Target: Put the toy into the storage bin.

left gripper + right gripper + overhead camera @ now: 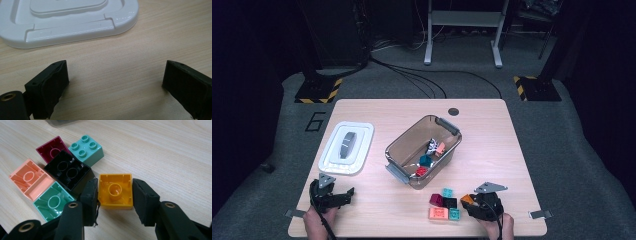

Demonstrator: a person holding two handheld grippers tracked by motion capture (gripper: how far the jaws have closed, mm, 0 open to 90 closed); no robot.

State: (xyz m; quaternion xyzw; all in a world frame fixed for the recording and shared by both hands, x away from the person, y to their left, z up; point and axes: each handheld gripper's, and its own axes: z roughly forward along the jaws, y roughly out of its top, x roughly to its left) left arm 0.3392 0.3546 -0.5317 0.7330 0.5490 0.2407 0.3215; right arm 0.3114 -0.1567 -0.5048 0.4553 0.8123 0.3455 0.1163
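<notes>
An orange brick (115,190) lies upside down on the wooden table, hollow side up. My right gripper (115,195) is shut on it, with a pad against each side. In the high view this gripper (469,202) sits near the table's front edge with the orange brick (467,199) at its tip. Just left of it lies a cluster of bricks: dark red (51,148), mint with studs up (87,150), black (67,173), salmon (30,178) and green (51,201). My left gripper (115,82) rests open on the table at the front left (349,192), with nothing between its jaws.
A clear grey bin (412,132) with several bricks inside stands mid-table, just behind the cluster. Its white lid (346,147) lies flat at the left, right ahead of the left gripper (70,22). A small dark hole (454,111) marks the far table edge.
</notes>
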